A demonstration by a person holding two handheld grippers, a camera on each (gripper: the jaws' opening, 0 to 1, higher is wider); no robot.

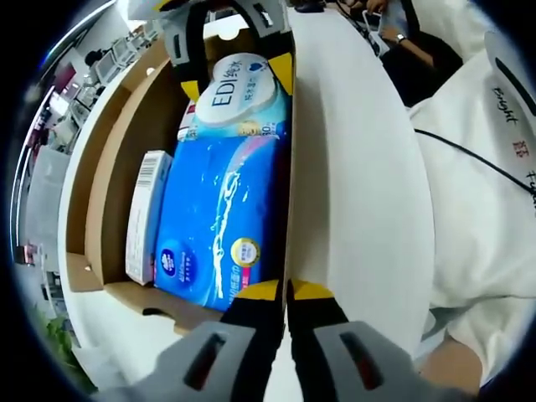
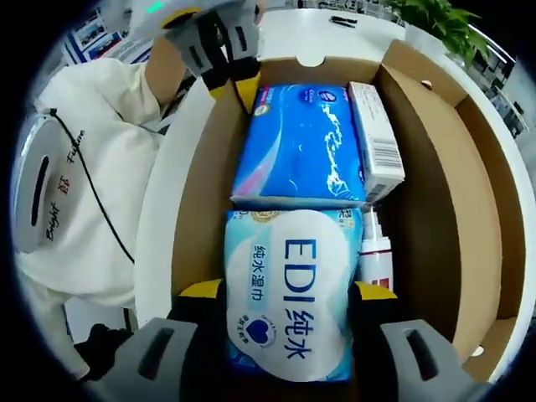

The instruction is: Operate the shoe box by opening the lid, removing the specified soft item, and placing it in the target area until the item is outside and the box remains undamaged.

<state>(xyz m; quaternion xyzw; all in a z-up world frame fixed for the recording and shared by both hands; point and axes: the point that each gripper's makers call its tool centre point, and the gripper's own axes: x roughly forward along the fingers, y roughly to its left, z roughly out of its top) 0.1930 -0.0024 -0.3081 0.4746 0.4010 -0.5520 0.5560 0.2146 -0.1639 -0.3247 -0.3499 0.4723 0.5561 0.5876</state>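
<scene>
- Jaws first: the right gripper (image 2: 285, 335) has its yellow-tipped jaws spread to either side of the wipes pack (image 2: 289, 297), one tip at each edge, looking set to squeeze it. Whether they already press on it, I cannot tell.
- Over on the left gripper (image 1: 286, 295), the jaws are pressed together, tips touching, right at the near wall of the box (image 1: 117, 167). They appear to pinch that cardboard edge, probably to keep the box from sliding while the other hand pulls.
- Lid is already off or folded back: the box sits open on the white table (image 1: 360, 209), its contents in plain sight.
- Inside, the wipes pack, white and pale blue with "EDI" on it, lies at one end. Touching it, end to end, is a blue tissue pack (image 2: 301, 146).
- Beside the tissue pack stands a slim white carton (image 2: 374, 138), and a small white bottle (image 2: 375, 251) is wedged between the wipes and the far wall.
- It's a snug fit, so my guess is the wipes must come straight up, or the neighbours and the wall get dragged.
- Next, as I judge it: close on the pack, lift it clear, set it on the table outside.
- A person in a white top (image 2: 75, 193) is close alongside.
</scene>
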